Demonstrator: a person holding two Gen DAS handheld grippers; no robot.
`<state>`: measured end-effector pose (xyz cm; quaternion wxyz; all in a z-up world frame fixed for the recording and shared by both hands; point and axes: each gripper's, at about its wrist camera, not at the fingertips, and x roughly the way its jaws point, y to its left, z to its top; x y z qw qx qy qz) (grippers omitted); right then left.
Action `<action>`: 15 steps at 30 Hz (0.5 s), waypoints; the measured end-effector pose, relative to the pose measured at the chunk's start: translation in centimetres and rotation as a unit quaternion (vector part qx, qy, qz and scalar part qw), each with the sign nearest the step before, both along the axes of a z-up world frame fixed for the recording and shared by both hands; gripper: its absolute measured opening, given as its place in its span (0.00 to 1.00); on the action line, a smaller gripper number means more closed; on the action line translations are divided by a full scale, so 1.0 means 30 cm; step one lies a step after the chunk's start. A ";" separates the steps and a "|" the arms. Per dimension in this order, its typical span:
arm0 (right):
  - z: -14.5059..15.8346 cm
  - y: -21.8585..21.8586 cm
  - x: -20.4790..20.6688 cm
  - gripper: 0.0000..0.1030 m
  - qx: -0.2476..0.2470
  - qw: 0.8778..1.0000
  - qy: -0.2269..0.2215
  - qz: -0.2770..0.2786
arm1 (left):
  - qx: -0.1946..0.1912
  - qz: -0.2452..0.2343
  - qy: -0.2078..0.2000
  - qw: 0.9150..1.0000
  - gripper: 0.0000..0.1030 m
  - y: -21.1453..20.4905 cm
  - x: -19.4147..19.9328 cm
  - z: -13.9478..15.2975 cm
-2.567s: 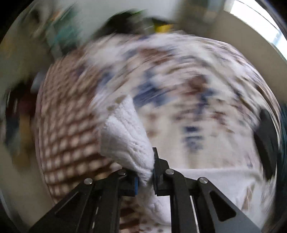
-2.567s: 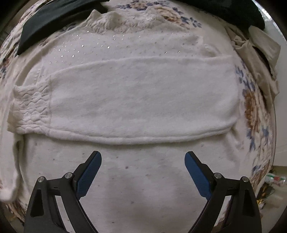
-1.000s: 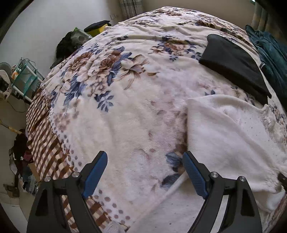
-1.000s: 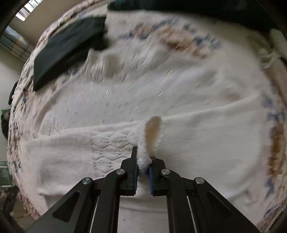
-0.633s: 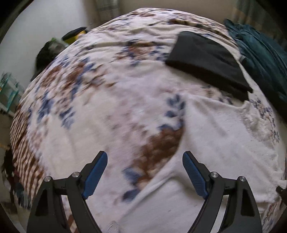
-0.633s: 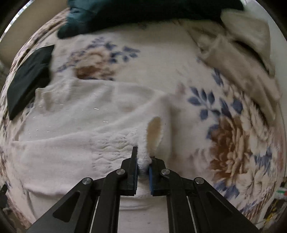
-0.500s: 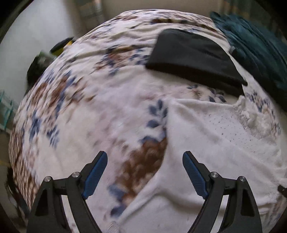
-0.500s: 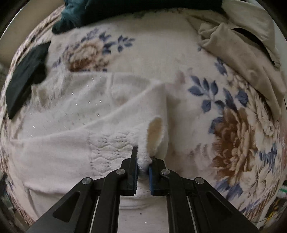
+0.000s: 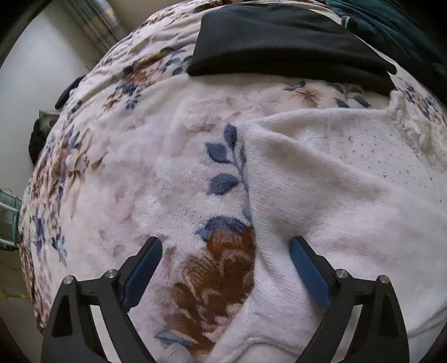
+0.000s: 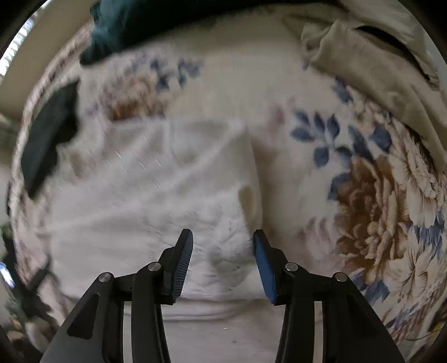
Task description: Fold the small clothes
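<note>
Both grippers, left (image 9: 225, 265) and right (image 10: 223, 251), gape over the white sweater's (image 9: 349, 201) edges

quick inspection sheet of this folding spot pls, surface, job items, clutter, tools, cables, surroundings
surface: floral blanket covering a bed.
job's things: white sweater lying flat, its sleeve folded across the body.
clutter: black garment, teal garment and beige garment lying on the blanket beyond the sweater.
grippers: left tool open over the sweater's edge; right tool open over the sleeve cuff.
cables: nothing seen.
surroundings: white wall, curtain.
</note>
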<state>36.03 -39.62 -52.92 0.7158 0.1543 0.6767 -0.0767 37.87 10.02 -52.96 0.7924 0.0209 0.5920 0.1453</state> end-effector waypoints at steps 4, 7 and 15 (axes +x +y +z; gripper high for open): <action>-0.096 -0.037 -0.026 0.49 0.010 0.999 0.024 -0.027 | -0.013 0.004 0.004 1.000 0.98 0.013 0.010 -0.008; -0.040 -0.041 -0.027 0.29 0.009 0.999 0.001 -0.046 | -0.017 -0.005 0.005 1.000 0.99 0.020 0.012 -0.007; -0.036 -0.035 -0.040 0.33 0.026 0.998 0.028 -0.049 | -0.027 -0.014 0.006 1.000 0.98 0.047 0.023 0.008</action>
